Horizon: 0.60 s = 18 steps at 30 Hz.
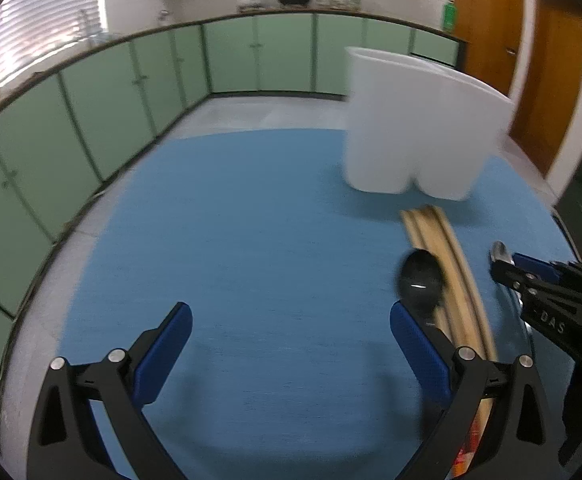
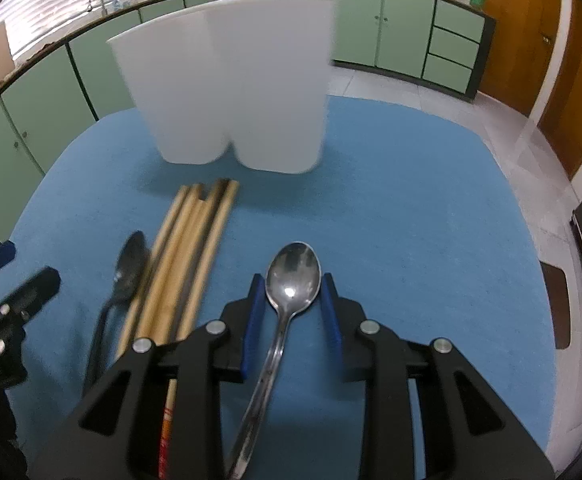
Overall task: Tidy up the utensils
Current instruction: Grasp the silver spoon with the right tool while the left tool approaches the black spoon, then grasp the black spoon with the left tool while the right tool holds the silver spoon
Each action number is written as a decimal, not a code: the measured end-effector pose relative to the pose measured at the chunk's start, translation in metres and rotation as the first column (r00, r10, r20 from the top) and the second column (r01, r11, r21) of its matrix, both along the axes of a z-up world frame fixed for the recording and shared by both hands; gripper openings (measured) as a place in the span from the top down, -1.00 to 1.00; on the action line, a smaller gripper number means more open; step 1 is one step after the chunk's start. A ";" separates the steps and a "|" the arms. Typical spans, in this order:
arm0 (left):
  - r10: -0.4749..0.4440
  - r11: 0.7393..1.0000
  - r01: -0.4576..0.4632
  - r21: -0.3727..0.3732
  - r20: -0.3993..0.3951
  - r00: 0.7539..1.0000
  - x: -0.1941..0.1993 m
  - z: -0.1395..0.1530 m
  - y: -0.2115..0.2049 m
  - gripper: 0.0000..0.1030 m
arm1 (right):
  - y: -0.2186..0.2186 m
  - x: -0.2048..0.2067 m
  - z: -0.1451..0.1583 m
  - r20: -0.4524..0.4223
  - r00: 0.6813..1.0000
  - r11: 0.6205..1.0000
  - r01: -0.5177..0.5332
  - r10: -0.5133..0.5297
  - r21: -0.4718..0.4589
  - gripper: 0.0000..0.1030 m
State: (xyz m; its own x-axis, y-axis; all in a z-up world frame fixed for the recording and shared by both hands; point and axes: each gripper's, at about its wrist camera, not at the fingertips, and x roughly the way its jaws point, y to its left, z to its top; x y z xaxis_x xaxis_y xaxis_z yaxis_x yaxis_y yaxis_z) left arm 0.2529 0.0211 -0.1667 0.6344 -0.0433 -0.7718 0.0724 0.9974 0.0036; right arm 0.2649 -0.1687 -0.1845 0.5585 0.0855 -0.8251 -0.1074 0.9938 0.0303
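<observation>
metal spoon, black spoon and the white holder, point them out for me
metal spoon (image 2: 293, 276), right wrist view, on its bowl
black spoon (image 1: 421, 278), left wrist view, on its bowl
white holder (image 2: 231, 80), right wrist view, on its front wall

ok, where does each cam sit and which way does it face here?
Left wrist: on the left gripper, angled down over the blue mat; own jaws open over bare mat, right gripper at the right edge.
Right wrist: on the right gripper, angled down toward the white holder; own jaws straddle the metal spoon, pads not touching it.
Shared: holder, mat, chopsticks, black spoon, green cabinets.
</observation>
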 end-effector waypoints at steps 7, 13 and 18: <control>-0.108 0.994 0.109 0.012 -0.067 0.992 0.005 -0.017 -0.033 -0.88 | -0.021 -0.005 0.002 -0.006 1.000 1.000 0.013 -0.013 0.011 0.47; -0.071 0.996 0.075 0.045 -0.084 0.994 0.012 -0.029 -0.034 -0.90 | -0.015 -0.013 0.005 0.000 1.000 1.000 0.015 -0.015 0.017 0.47; 0.036 0.998 -0.031 0.063 -0.068 0.997 0.018 -0.028 -0.011 -0.90 | -0.020 -0.016 0.002 0.006 1.000 1.000 0.013 -0.013 0.009 0.47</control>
State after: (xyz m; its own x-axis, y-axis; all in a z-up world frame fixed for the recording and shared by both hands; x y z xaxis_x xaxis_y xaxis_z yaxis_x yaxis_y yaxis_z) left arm 0.2712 0.0104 -0.1944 0.5795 0.0263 -0.8146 0.0411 0.9973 0.0614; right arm 0.2489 -0.1886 -0.1822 0.5643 0.0853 -0.8212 -0.0947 0.9948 0.0383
